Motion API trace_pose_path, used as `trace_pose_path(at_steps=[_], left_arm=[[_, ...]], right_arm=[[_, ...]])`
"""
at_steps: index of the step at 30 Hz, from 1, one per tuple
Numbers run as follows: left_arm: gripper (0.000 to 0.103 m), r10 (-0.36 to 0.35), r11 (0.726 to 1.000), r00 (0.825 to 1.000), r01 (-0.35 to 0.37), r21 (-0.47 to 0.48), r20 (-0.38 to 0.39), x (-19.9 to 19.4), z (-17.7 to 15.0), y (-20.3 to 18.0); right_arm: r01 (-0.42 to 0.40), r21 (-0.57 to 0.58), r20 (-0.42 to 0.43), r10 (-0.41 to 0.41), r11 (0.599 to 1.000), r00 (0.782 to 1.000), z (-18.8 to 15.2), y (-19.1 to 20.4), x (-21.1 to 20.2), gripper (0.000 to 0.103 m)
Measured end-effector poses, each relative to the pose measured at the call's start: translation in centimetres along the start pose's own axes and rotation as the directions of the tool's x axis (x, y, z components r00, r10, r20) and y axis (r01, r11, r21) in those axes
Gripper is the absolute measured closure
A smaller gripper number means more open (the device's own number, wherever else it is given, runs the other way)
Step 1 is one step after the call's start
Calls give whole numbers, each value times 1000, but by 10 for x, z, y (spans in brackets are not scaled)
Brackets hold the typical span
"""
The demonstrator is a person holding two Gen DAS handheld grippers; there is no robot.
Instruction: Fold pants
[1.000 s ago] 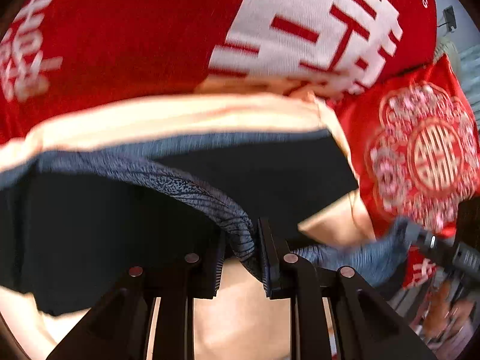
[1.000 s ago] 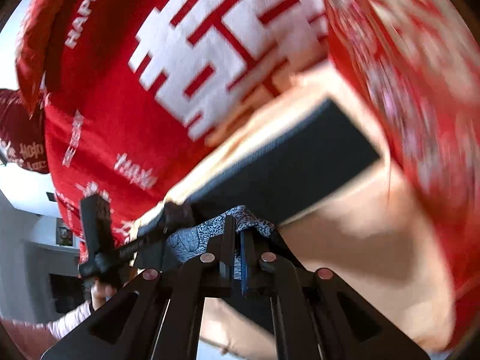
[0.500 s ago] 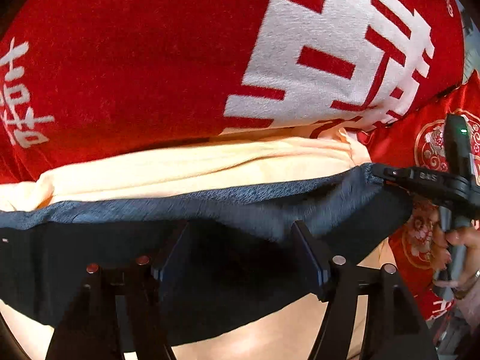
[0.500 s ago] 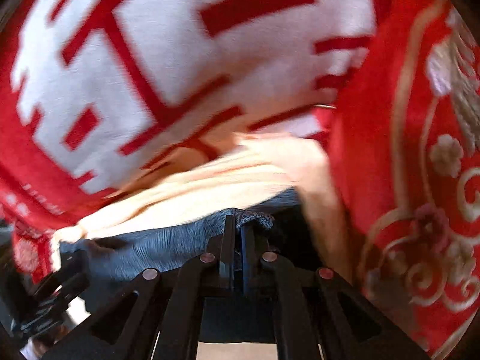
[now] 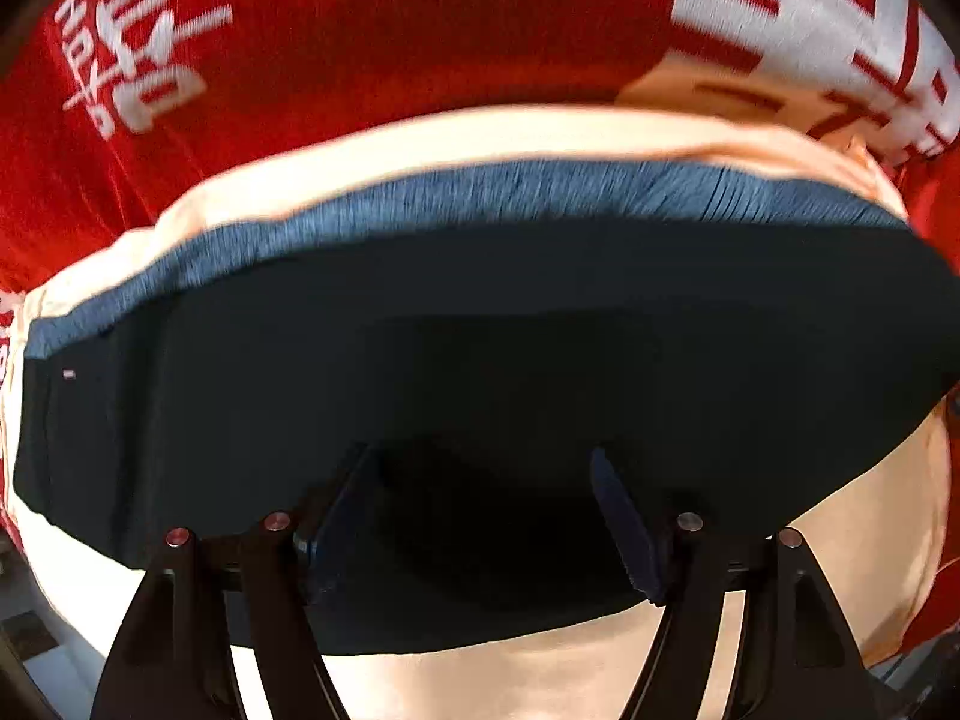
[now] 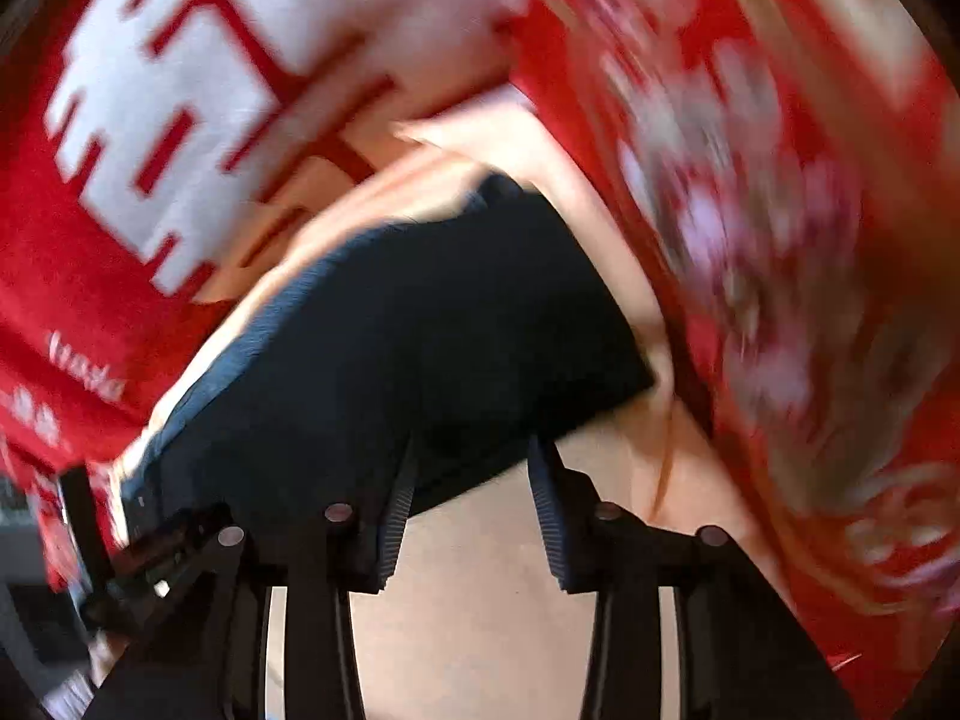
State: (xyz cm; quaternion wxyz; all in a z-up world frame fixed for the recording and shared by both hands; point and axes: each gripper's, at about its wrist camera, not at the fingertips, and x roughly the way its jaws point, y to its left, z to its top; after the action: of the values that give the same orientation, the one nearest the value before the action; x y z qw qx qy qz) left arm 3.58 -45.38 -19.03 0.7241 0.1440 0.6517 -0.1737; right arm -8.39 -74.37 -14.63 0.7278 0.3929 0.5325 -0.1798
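Note:
The dark navy pants (image 5: 480, 324) lie folded flat on a peach sheet (image 5: 510, 138), with a lighter blue-grey band (image 5: 510, 192) along their far edge. My left gripper (image 5: 480, 510) is open, its jaws wide apart just above the near edge of the pants, holding nothing. In the right wrist view the pants (image 6: 420, 324) lie ahead and to the left. My right gripper (image 6: 474, 504) is open at their near edge, empty. The left gripper (image 6: 138, 546) shows at the lower left of the right wrist view.
A red blanket with white characters (image 5: 360, 42) lies bunched behind the pants, and shows in the right wrist view (image 6: 180, 90). A red embroidered pillow (image 6: 780, 240) lies close on the right. The peach sheet (image 6: 468, 630) is bare in front of the pants.
Both grippers let go of the pants' blue-grey band, the left first, then the right. The pants now lie flat, and both grippers have drawn back to the near edge.

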Motion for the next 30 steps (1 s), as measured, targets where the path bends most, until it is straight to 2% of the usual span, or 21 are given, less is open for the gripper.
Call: trace_pose_path(at_steps=[3,4,5,7,9,10,11,12,13,14,15,18,21,23,25,30], left_arm=[[27,6,1000,1000,-6,7,22,1,-4,0],[22,15,1000,1000,-15,9,23,1,-5,0],[21,30,999,999,-30,11,23,2,-4,0],[21,24,1000,1000,-24,13,17,2,-4,2],[21,24,1000,1000,-24,20,16,-1,-5,3],[21,30,999,999,-31,30,17,-2,-6,4],[21,38,998,999,-39,41,16,-1,-7,2],[21,43,998,999,-44,47,14,0,-8,1],[21,46,998,999,-46,45,12,0,-8,1],[21,48,998,999,-48,42,8,-1,-9,4],[21,51,998,999,-51,40,3,-3,-8,4],[21,49,997,998,-51,60,32,-16,-2,0],[21,28,996,996,-35,87,80,-24,5,-16],[21,12,996,996,-20,92,86,-22,13,-31],[21,-9,995,995,-1,95,99,-19,20,-47],[20,-13,996,996,6,87,83,-1,14,-64]], right_arm=[[2,81,28,-4,997,1000,6,-15,13,63],[-14,107,38,10,994,999,9,-18,14,83],[-16,107,44,11,994,999,10,-16,12,93],[-10,29,110,7,1000,994,14,-2,-9,96],[7,-60,155,2,998,988,11,11,-26,96],[29,-78,148,-17,997,989,10,11,-27,96],[74,-78,117,-65,994,991,9,5,-18,94],[119,-68,54,-116,991,992,12,-4,-4,83],[160,-46,-8,-160,986,987,10,-13,7,77],[146,-2,-43,-146,989,988,6,-23,7,77],[108,13,-39,-107,994,993,2,-27,-1,77],[23,-61,60,-20,998,998,-6,-11,-42,77],[30,-155,131,-9,987,991,23,14,-55,77],[48,-146,143,-27,988,989,46,21,-47,77],[82,-127,109,-68,988,992,75,27,-22,77],[167,-137,12,-167,976,986,94,28,22,77]])
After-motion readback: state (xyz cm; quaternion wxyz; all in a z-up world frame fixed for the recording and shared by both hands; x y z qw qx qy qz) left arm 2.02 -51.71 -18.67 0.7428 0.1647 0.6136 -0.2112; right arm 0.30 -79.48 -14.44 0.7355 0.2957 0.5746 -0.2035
